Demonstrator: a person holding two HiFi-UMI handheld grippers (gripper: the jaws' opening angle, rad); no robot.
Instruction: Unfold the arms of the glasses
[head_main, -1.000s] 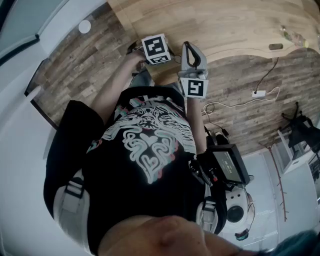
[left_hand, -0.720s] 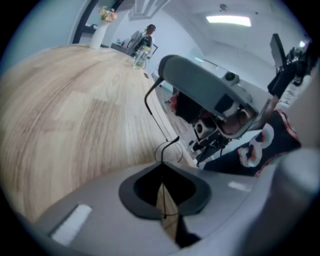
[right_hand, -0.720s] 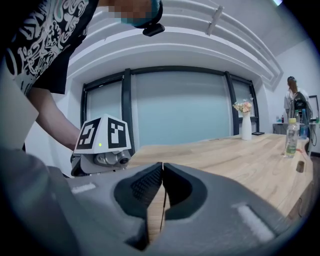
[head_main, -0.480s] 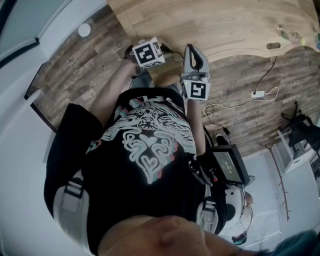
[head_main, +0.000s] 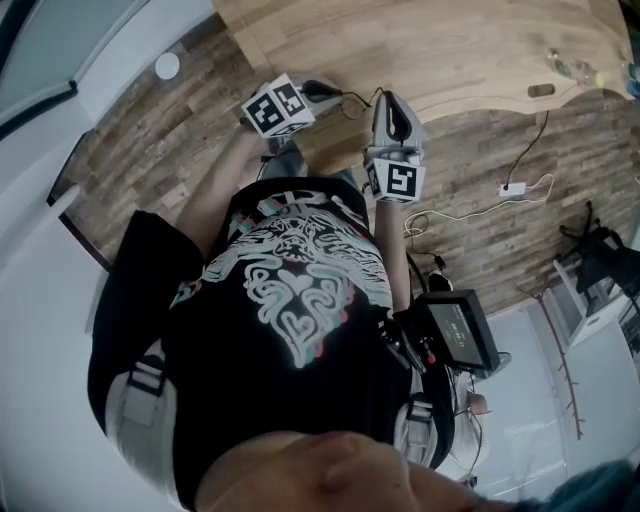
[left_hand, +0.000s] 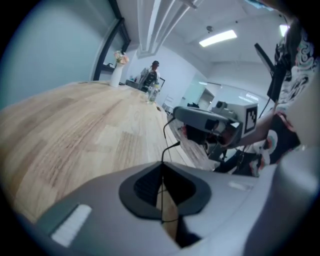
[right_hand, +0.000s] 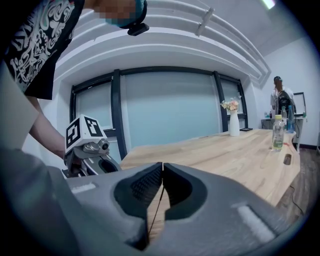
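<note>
Both grippers hang over the near edge of the wooden table (head_main: 450, 50). A thin black wire-like piece (head_main: 350, 98), seemingly part of the glasses, runs between them. My left gripper (head_main: 322, 90) is shut on one end; in the left gripper view the black strand (left_hand: 167, 135) rises from my closed left gripper (left_hand: 161, 165) towards my right gripper (left_hand: 178, 116). My right gripper (head_main: 381, 95) is shut on a thin dark strand (right_hand: 159, 200), its tips (right_hand: 162, 165) pressed together. The left gripper (right_hand: 95, 152) shows at left there. No lenses are visible.
At the table's far end stand a bottle (right_hand: 278, 132), a small dark object (right_hand: 287, 159) and a white vase of flowers (right_hand: 233, 120). A person (right_hand: 278, 100) stands beyond. A white power strip with cable (head_main: 515, 186) lies on the plank floor. A black device (head_main: 455, 330) hangs at my waist.
My left gripper has swung left and tilted, its marker cube now further from the right gripper. The right gripper edged slightly up the picture. The gap between them widened, with the black strand stretched across it.
</note>
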